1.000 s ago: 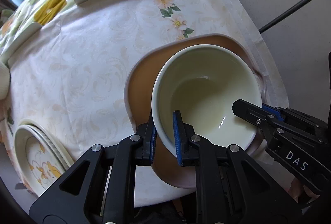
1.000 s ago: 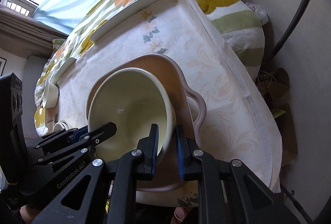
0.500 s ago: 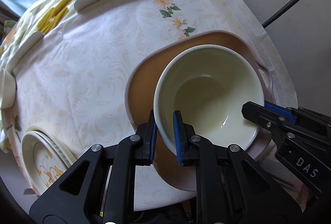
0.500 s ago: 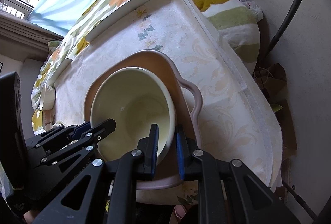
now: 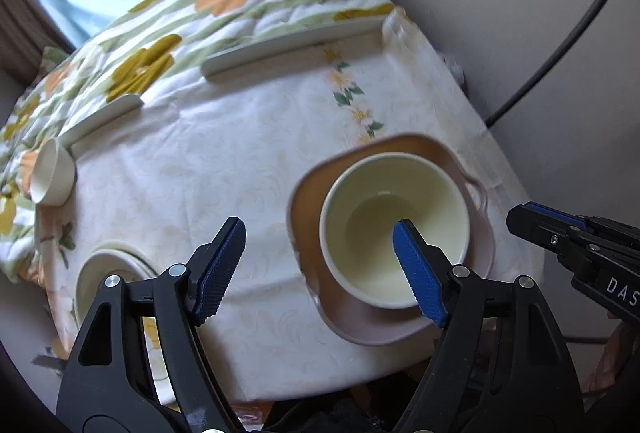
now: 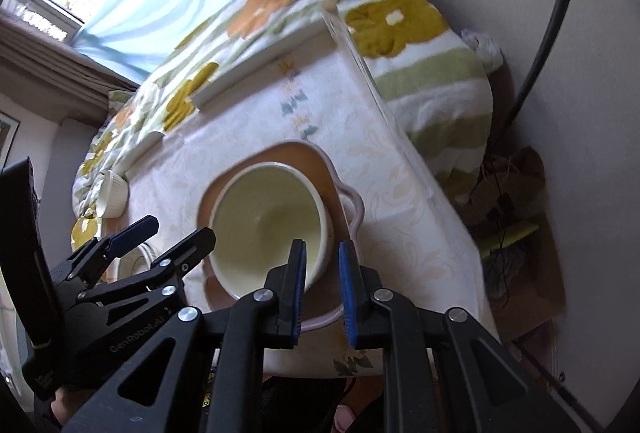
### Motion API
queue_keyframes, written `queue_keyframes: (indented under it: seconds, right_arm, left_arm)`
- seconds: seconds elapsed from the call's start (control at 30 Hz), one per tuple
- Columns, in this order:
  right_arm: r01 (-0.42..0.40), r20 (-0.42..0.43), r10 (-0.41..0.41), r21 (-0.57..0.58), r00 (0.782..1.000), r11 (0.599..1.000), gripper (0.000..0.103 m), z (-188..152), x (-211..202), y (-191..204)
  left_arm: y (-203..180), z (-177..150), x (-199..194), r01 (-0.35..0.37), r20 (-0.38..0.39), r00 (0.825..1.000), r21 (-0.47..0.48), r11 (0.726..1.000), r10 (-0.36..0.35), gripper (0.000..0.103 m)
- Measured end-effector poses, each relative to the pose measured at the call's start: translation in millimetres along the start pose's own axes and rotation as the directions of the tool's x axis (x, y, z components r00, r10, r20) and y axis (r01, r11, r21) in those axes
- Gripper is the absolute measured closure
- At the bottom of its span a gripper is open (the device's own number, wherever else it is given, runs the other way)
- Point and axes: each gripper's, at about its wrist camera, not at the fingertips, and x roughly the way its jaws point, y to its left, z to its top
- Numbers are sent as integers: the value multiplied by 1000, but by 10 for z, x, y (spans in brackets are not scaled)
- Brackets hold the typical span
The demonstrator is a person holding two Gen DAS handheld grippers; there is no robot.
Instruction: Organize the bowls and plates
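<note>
A pale yellow bowl [image 5: 394, 229] sits in a brown dish with a pink rim [image 5: 308, 189] near the table's front right edge. My left gripper [image 5: 320, 267] is open wide, raised above the table, its right finger over the bowl. My right gripper [image 6: 323, 293] is partly open and empty, just clear of the bowl [image 6: 272, 225] and over the dish's rim [image 6: 354, 201]. A stack of floral plates [image 5: 108, 273] lies at the front left. A small white bowl [image 5: 50, 171] lies on its side at the far left.
The table carries a cream floral cloth [image 5: 200, 161]. Two long white trays [image 5: 288, 49] lie along its far edge, against a flowered quilt [image 5: 224, 1]. A wall and a black cable [image 5: 568, 33] are on the right.
Both grippers let go of the bowl's rim and pulled back and up. The left one opened wide, the right one a little. The bowl now rests in the dish.
</note>
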Motion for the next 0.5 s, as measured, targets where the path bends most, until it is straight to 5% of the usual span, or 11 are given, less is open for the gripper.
queue_keyframes:
  seconds: [0.23,0.43,0.5]
  right_arm:
    - [-40,53,53,-211,997,977,88,90,-219,295]
    - [-116,58,157,-443,986,889,87,176,-239,985]
    - [-124,66,183,-510,981,851,54,196,-222,1246]
  left_arm:
    - [399,-146,-582,-37,128,990,-154,987,57,28]
    - [910,-379,-1076,-85,215,963,-319,944,159,24]
    - [1099,-472,-1254,-118,248,943,-377,919,223,6]
